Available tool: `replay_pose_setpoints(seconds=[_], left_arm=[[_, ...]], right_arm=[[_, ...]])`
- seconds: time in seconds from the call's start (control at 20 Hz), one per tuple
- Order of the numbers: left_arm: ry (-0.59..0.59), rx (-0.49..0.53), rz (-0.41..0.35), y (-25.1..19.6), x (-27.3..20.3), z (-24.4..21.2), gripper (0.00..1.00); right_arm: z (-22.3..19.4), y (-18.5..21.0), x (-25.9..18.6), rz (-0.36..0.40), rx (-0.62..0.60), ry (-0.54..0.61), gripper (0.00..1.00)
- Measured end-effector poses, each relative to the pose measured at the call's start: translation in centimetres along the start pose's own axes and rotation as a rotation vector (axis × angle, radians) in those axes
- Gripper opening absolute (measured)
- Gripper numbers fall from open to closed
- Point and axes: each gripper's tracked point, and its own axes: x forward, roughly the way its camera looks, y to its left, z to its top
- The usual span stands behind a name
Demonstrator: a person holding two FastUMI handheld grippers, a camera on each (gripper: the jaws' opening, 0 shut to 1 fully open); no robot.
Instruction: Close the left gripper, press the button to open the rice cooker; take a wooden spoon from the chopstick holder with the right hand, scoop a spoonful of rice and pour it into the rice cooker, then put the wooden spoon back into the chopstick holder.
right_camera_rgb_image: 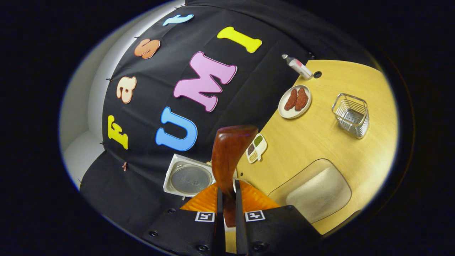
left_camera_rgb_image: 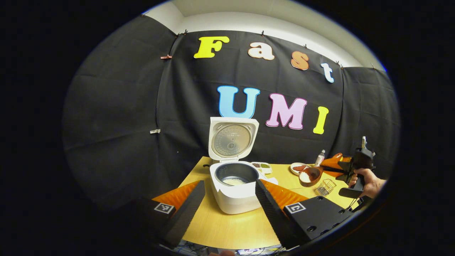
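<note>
Gripping the wooden spoon (right_camera_rgb_image: pixel 229 156) by its handle, our right gripper (right_camera_rgb_image: pixel 227 209) is clenched on it; its bowl carries rice beside the rice cooker (left_camera_rgb_image: pixel 234 185). Our left gripper (left_camera_rgb_image: pixel 227 199) stands spread wide, empty. The lid is up, with rice inside; returning the spoon to the chopstick holder (right_camera_rgb_image: pixel 351 114) remains.

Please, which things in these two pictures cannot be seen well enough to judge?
- Rice in the wooden spoon: right gripper view shows its underside.
- Rice cooker pot: right gripper view, behind spoon and right gripper.
- Small dish contents: left gripper view, too small.
- Bottle label: too small.
- Wire holder: left gripper view, partly behind the hand.
</note>
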Motion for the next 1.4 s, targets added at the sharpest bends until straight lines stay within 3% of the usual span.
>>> replay_pose_setpoints(seconds=[0.4,0.75,1.0,1.4], left_arm=[[0.013,-0.029,0.017,2.4,-1.0,-1.2,0.95],[0.018,-0.048,0.043,3.9,-1.2,-1.2,0.95],[0.035,-0.05,0.073,5.4,-1.3,-2.1,0.95],[0.048,-0.053,0.107,7.3,-0.4,-2.6,0.95]], right_arm=[[-4.9,7.5,7.0,0.079,0.064,0.062,0.16],[-8.3,9.4,13.5,0.041,-0.037,0.054,0.16],[-9.8,10.2,17.2,0.004,-0.249,0.046,0.16],[-12.5,12.1,21.4,0.018,-0.615,0.074,0.16]])
